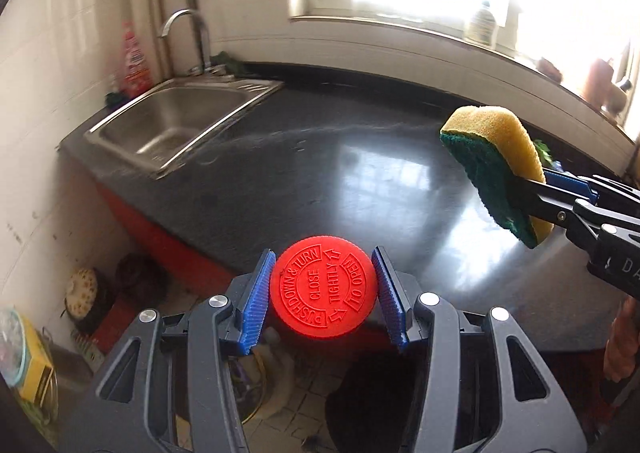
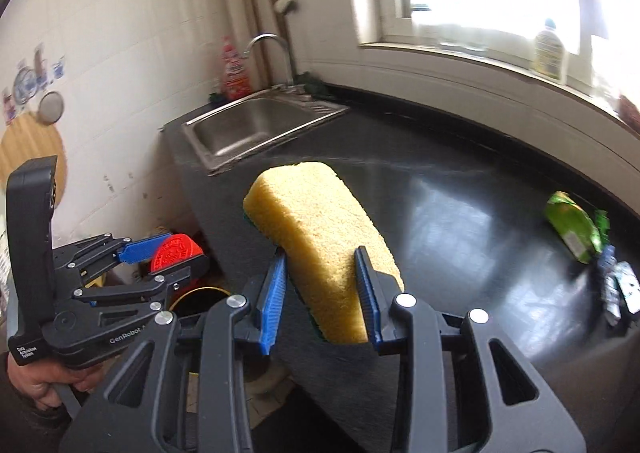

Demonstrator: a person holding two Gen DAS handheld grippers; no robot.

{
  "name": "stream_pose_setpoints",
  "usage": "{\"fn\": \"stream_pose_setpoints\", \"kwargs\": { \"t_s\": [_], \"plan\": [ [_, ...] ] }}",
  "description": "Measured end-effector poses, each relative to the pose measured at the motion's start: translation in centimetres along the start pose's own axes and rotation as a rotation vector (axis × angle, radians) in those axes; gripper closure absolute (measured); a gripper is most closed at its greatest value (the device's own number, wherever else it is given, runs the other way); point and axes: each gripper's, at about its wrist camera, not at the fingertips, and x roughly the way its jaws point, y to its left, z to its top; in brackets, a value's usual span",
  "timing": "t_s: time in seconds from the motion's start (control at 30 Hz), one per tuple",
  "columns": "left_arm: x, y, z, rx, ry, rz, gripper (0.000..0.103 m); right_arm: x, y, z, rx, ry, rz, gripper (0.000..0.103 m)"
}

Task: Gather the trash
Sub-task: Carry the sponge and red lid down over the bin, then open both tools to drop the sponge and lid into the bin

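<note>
My left gripper [image 1: 323, 293] is shut on a red screw cap [image 1: 323, 288] and holds it past the front edge of the black counter [image 1: 320, 157], above the floor. It also shows in the right wrist view [image 2: 160, 253] at lower left. My right gripper [image 2: 320, 289] is shut on a yellow sponge [image 2: 320, 229] with a green scrub side, held above the counter. The sponge also shows in the left wrist view [image 1: 500, 169] at right. A green wrapper [image 2: 572, 225] and small blister packs [image 2: 620, 287] lie on the counter at far right.
A steel sink [image 1: 172, 121] with a tap [image 1: 188, 37] sits at the counter's left end, a red bottle [image 1: 134, 61] behind it. A bottle [image 2: 548, 49] stands on the window sill. Below the counter edge are a dark bin [image 2: 200, 301], a yellow box [image 1: 34, 369] and floor clutter.
</note>
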Motion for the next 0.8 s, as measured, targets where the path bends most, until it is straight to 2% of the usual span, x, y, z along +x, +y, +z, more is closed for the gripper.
{"fn": "stream_pose_setpoints", "kwargs": {
  "t_s": [0.1,0.23,0.4,0.57,0.8],
  "plan": [
    [-1.2,5.9,-2.2,-0.097,0.02,0.098,0.054,3.4,5.3,0.7,-0.069,0.038,0.111,0.069],
    [-2.2,12.1,-5.2,-0.206,0.055,0.191,0.054,7.6,11.9,0.4,-0.143,0.114,0.245,0.069],
    [-1.8,17.0,-9.8,-0.307,0.129,0.24,0.054,12.3,18.3,-1.7,-0.208,0.222,0.354,0.069],
    [1.2,19.5,-13.9,-0.36,0.206,0.221,0.054,16.9,21.8,-4.6,-0.25,0.333,0.376,0.069],
    [7.0,21.4,-17.8,-0.401,0.272,0.177,0.054,24.5,24.1,-7.4,-0.271,0.461,0.322,0.069]
  ]
}}
